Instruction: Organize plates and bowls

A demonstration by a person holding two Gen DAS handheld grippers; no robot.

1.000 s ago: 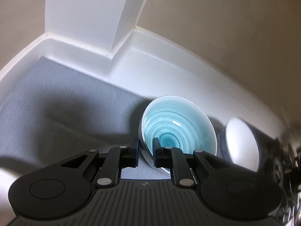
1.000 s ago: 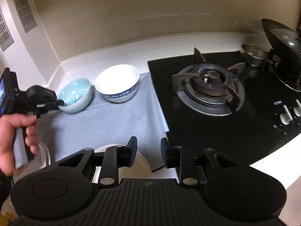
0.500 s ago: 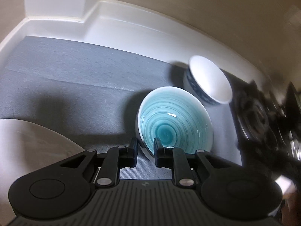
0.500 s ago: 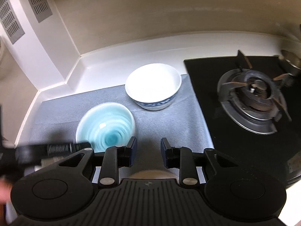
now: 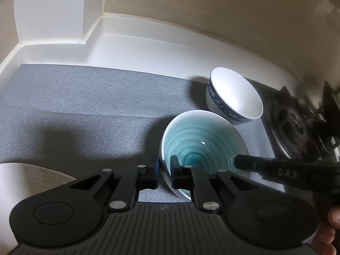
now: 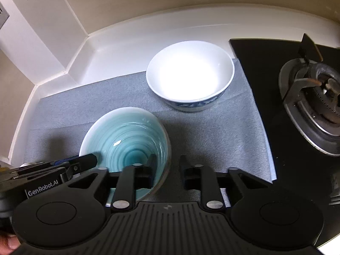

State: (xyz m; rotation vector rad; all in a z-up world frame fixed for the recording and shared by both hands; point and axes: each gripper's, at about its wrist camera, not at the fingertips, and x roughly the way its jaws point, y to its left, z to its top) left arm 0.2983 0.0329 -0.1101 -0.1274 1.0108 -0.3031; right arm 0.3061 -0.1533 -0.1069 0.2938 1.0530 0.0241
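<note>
We clamp the left gripper (image 5: pixel 163 173) on the near rim of the teal bowl (image 5: pixel 204 148), which is tilted above the grey mat (image 5: pixel 95 106) just beside the white bowl (image 6: pixel 190 75) (blue-patterned outside). Our right gripper (image 6: pixel 166 169) stands parted, straddling the teal bowl's opposite rim without contact.

The near rim of the glossy turquoise ringed ceramic bowl (image 5: pixel 204 146) is hidden behind the black left gripper (image 5: pixel 164 170). A pale round plate (image 5: pixel 25 182) is cut off by the left wrist view's left edge. The black gas burner (image 6: pixel 312 97) runs off the right wrist view's right edge.
</note>
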